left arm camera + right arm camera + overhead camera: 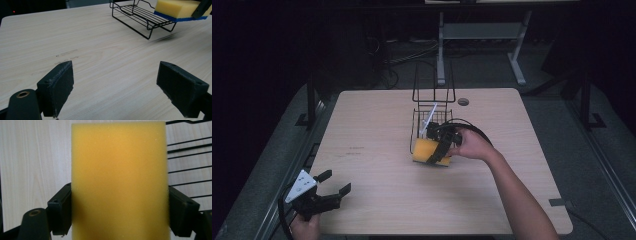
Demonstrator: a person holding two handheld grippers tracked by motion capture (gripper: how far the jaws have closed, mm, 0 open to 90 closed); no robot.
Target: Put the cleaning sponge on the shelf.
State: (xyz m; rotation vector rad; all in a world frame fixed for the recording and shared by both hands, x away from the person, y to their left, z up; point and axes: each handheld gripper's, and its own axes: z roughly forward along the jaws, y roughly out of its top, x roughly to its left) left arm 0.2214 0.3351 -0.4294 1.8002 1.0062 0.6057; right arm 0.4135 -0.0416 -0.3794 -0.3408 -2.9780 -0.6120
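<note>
A yellow sponge with a blue underside hangs just above the table at the near end of a black wire rack. My right gripper is shut on the sponge, one jaw pressed on each long side. From the left gripper view the sponge overhangs the rack's end, tilted slightly. My left gripper sits open near the table's front left corner, nothing between its pads.
The rack has a tall wire back and holds a white object at its far part. A round cable hole lies near the table's far edge. A desk frame stands beyond the table.
</note>
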